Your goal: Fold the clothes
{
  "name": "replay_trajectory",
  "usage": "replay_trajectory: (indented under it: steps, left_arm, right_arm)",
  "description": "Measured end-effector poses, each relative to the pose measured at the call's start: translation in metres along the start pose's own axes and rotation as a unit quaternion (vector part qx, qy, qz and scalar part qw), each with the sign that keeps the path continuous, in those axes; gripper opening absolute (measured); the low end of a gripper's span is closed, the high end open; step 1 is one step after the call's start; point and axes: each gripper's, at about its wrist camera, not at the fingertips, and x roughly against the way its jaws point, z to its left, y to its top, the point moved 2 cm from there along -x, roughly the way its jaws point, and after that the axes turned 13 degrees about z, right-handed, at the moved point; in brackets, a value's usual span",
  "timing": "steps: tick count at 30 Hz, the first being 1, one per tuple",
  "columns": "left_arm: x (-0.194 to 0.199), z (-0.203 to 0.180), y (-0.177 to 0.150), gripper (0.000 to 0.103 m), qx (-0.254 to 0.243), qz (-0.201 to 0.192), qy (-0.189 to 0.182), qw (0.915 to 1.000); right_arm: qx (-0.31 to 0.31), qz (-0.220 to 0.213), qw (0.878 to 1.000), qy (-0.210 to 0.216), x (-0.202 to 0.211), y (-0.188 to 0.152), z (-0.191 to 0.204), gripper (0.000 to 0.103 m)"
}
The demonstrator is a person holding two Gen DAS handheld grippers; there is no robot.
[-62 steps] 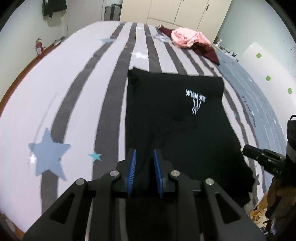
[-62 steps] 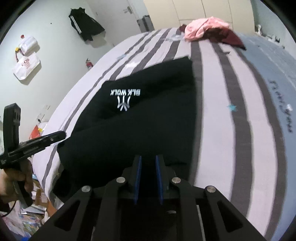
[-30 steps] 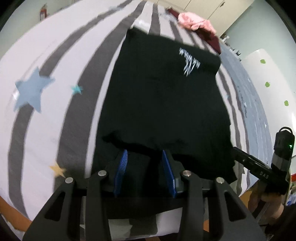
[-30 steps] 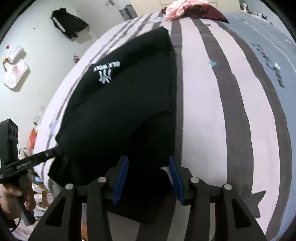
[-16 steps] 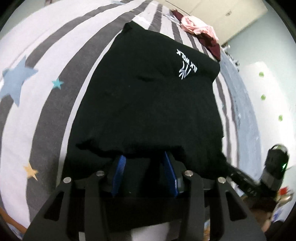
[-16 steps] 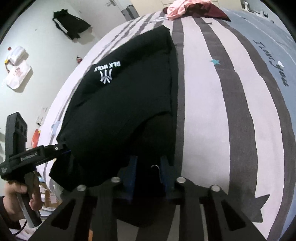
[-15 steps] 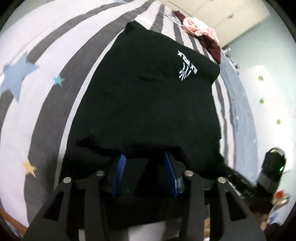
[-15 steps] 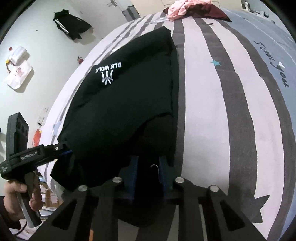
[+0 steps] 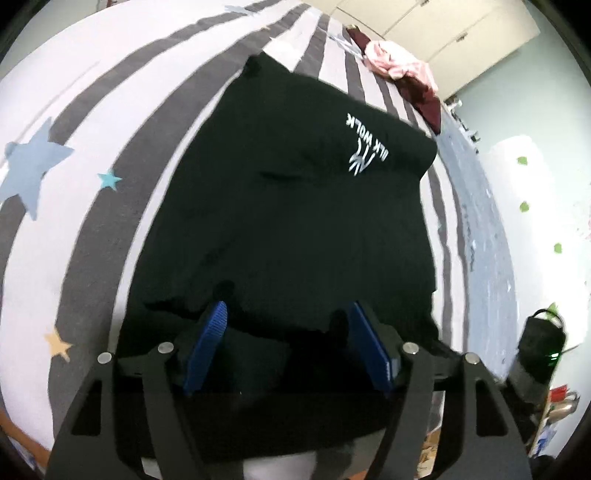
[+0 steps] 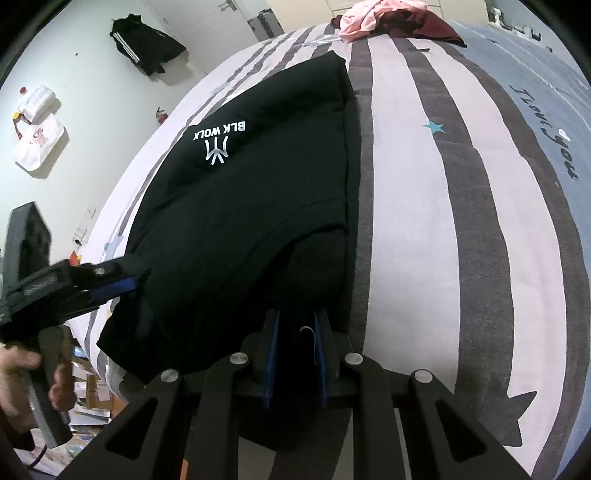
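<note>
- Black garment (image 9: 295,229) lay on the striped bed (image 9: 92,122), printed white logo (image 9: 365,151) on its top layer, far end from both tools.
- Garment's near hem hung over the bed edge, just in front of both tools.
- Left tool (image 9: 286,323): jaws had just been opening and stood wide apart; blue pads (image 9: 207,341) showed bare on their inner faces.
- Folded hem edge lay between the left pads; no pad seemed to press it, so nothing gripped.
- Right tool (image 10: 295,332): jaws had just been closing and stood narrow, pinched on a bunch of the garment's near right corner.
- White thread (image 10: 312,338) stuck out of the fabric between the right pads.
- In the right wrist view, the left tool (image 10: 122,282) sat far left of the right tool, at the garment's left hem, a hand (image 10: 26,373) on its handle.
- Pink clothes (image 10: 373,14) and dark red cloth (image 10: 432,31) were piled at the far end of the bed, well beyond both tools.
- Black jacket (image 10: 147,42) hung on the wall, far left of the right tool.
- White bag (image 10: 40,146) on the wall, left again.
</note>
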Motion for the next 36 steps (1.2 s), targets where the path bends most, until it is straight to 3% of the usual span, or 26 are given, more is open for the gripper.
replay_trajectory:
  steps: [2,3,4,6,18,27,32,36]
  left_arm:
    - [-0.004,0.001,-0.001,0.036,-0.015,-0.001,0.031,0.9994]
    - [-0.004,0.004,-0.003,0.028,-0.019,-0.002,0.036,0.9992]
    - [-0.001,0.008,-0.005,0.011,-0.020,-0.002,0.036,0.9992]
    - [0.002,0.010,-0.010,0.004,-0.036,-0.001,0.042,0.9985]
    - [0.036,0.004,-0.028,0.001,-0.056,-0.005,0.041,0.9976]
    - [0.034,0.008,-0.040,0.000,-0.063,0.001,0.073,0.9953]
    - [0.045,0.008,-0.044,0.002,-0.069,-0.005,0.125,0.9898]
    - [0.053,0.001,-0.017,0.003,-0.096,-0.045,0.146,0.9836]
  right_arm:
    - [0.002,0.002,1.000,-0.001,-0.001,0.000,0.000,0.015]
    - [0.003,0.002,1.000,-0.001,-0.001,0.000,-0.001,0.015]
    - [0.004,0.003,1.000,0.000,-0.001,-0.001,0.000,0.015]
    - [0.007,0.003,1.000,0.001,0.000,-0.001,0.000,0.015]
    - [0.009,0.003,1.000,0.014,0.018,-0.011,0.003,0.009]
    - [0.019,0.020,1.000,-0.006,0.009,-0.023,0.004,0.010]
    - [0.001,0.021,1.000,-0.022,0.017,-0.026,-0.003,0.026]
    - [0.017,0.003,0.999,-0.048,0.034,-0.022,0.002,0.028]
